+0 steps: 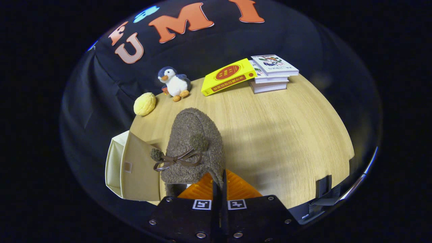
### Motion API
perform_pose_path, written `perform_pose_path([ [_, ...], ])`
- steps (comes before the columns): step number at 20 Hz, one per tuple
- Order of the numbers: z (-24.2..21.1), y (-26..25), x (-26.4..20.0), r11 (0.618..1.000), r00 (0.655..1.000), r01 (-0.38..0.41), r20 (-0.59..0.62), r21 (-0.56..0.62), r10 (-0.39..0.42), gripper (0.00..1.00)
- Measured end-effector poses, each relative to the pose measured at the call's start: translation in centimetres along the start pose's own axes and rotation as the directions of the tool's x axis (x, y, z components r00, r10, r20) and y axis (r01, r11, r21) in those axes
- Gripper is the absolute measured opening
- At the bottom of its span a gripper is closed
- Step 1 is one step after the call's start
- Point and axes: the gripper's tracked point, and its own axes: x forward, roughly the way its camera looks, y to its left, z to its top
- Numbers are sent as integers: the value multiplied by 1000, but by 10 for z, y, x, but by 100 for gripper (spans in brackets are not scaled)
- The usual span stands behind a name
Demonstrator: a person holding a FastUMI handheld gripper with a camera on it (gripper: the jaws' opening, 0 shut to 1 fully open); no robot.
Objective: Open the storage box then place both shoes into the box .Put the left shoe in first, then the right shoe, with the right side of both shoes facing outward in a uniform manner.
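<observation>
- gripper (219, 184) fingers pinched together on the heel edge of the fuzzy brown shoe (194, 148), so it hangs toe-forward
- shoe hovers beside the open cream storage box (130, 168), probably lining up

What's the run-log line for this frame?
gripper: shut on shoe | shoe: lifted, fuzzy brown | storage box: beside shoe | table

Light wood-grain counter (270, 135) here. At its far edge there's a penguin plush (174, 83), with a yellow bun-shaped squishy thing (144, 104) near it by the edge. A stack of books (271, 76) sits further along, and a yellow book (227, 76) leans on that stack. Cream storage box (130, 167) at the near corner.
</observation>
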Motion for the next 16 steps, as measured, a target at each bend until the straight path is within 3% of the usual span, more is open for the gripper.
perform_pose_path([
  [16, -30, 237, -12, 983, 983, -177, -54, -53, 174, 3],
])
